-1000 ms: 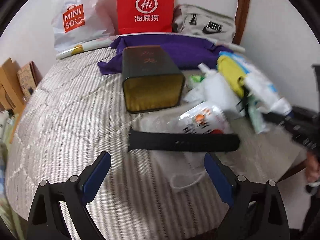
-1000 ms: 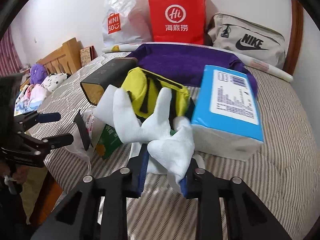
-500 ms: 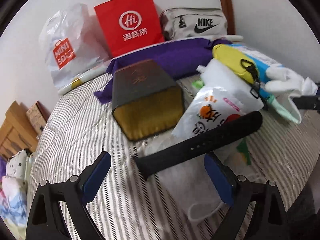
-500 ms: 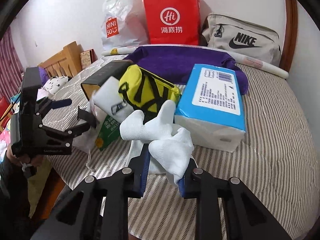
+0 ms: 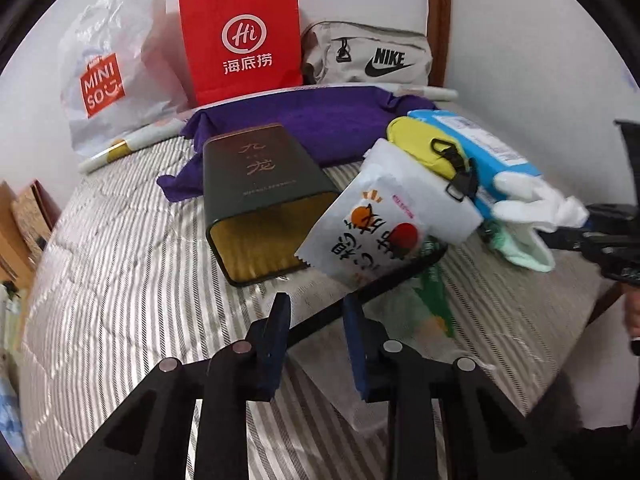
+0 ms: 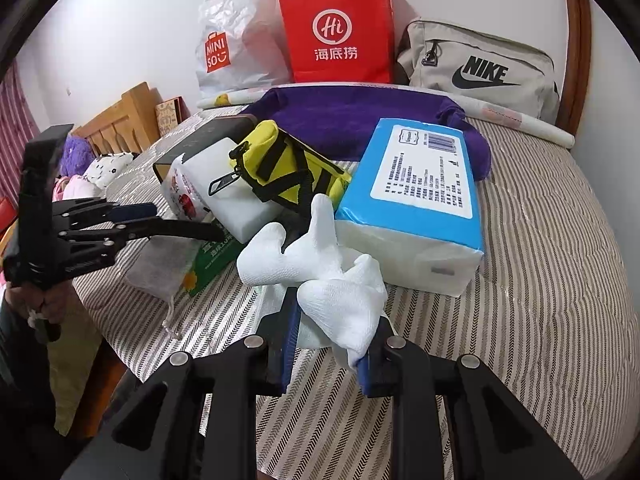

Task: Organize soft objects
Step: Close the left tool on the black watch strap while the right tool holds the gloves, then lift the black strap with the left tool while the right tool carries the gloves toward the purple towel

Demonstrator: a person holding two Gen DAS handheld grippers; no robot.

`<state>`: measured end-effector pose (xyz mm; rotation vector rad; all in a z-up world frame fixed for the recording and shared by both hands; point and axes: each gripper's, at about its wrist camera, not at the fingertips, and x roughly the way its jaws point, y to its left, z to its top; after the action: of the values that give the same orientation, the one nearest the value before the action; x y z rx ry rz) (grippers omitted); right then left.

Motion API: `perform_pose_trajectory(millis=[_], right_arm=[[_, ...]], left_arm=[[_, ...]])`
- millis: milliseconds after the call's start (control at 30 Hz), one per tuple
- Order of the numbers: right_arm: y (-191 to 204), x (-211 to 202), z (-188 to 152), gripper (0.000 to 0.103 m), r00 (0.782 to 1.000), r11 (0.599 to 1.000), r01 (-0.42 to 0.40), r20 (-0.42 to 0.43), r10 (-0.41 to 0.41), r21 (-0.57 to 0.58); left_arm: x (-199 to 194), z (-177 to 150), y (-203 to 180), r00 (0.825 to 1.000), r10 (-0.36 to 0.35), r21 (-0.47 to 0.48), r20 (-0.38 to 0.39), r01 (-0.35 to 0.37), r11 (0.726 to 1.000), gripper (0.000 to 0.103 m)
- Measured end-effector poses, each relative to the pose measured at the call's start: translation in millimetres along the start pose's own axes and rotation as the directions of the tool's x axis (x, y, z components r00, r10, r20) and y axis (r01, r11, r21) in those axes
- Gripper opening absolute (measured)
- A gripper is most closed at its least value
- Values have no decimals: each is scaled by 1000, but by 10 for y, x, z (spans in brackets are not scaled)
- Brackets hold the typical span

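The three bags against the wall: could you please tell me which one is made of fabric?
The grey Nike bag, rightmost; the red bag is paper and the white Miniso bag is plastic.

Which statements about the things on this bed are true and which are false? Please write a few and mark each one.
1. The right gripper is shut on a white glove. True.
2. The red paper bag lies flat on the purple towel. False: it stands upright against the wall, behind the towel.
3. In the right wrist view, the yellow pouch lies left of the blue tissue pack. True.
4. The grey Nike bag hangs high on the wall. False: it sits on the bed, beside the red paper bag.
5. The dark box lies on its side. True.
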<state>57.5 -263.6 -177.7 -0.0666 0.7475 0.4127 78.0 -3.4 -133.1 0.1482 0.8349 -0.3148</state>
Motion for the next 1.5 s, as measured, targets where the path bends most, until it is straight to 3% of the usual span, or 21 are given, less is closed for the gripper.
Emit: perform_pose_trajectory(millis=[133, 233, 467, 533, 567, 667, 933, 1267, 1500], right_arm=[[4, 6, 2, 25, 1000, 1000, -9, -3, 9, 3], [12, 0, -6, 25, 1000, 1000, -8, -5, 8, -3], [-25, -8, -10, 25, 1000, 1000, -5, -8, 5, 7], [-30, -9, -11, 25, 1000, 1000, -3, -6, 3, 9], [-33, -11, -15, 25, 1000, 1000, 0, -7, 0, 9], [-41, -56, -35, 21, 1000, 1000, 10, 4, -10, 9], [-174, -182, -103, 16, 1000, 999, 17, 15, -18, 51], [-195, -148, -159, 15, 999, 998, 30, -14, -29, 62], [-180, -253, -148, 14, 1000, 998, 25, 6, -26, 63]], left_arm=[[20, -23, -33, 1000, -9, 29, -1, 9, 1000, 26], [72, -19, -87, 999, -42, 57, -26, 43, 997, 36], [272, -39, -285, 997, 22, 159, -72, -10, 987, 38], [271, -17, -280, 997, 21, 147, -68, -11, 989, 32], [270, -8, -272, 997, 16, 143, -71, -6, 990, 17], [221, -7, -276, 998, 45, 145, -53, -37, 989, 9], [-19, -40, -122, 999, -25, 12, -37, 25, 1000, 6], [-208, -46, 15, 999, -21, -103, -33, 17, 995, 5], [-161, -63, 3, 999, -22, -107, -50, 16, 994, 5]])
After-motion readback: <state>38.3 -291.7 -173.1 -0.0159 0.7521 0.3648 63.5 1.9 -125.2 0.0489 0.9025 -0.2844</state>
